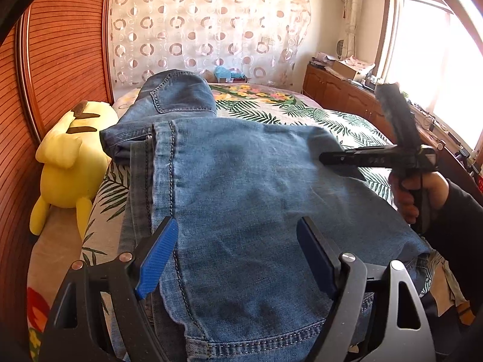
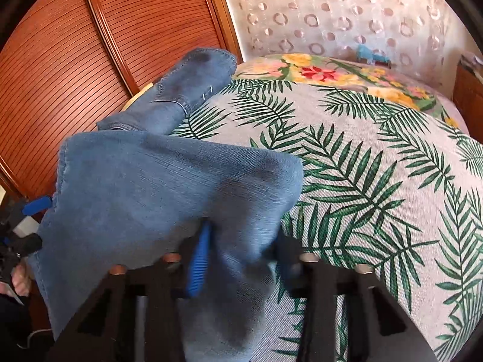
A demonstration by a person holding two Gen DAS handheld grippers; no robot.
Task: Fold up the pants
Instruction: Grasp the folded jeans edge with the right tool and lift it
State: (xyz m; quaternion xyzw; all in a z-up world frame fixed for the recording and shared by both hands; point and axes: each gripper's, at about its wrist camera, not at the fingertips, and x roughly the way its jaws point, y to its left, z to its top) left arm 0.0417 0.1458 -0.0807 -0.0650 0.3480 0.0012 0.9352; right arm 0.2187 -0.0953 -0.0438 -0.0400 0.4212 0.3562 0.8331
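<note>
With the left tool (image 1: 235, 259) spread over the jeans (image 1: 241, 181) and the right tool (image 2: 241, 259) pinching their fold, lay it flat, square to the bed (image 2: 362, 166) edge.

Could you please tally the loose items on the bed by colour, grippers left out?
Blue: 1, the jeans
Yellow: 1, the plush toy, lying beside the headboard
Turquoise: 1, a small item at the bed's far end, too far to identify
Total: 3
</note>
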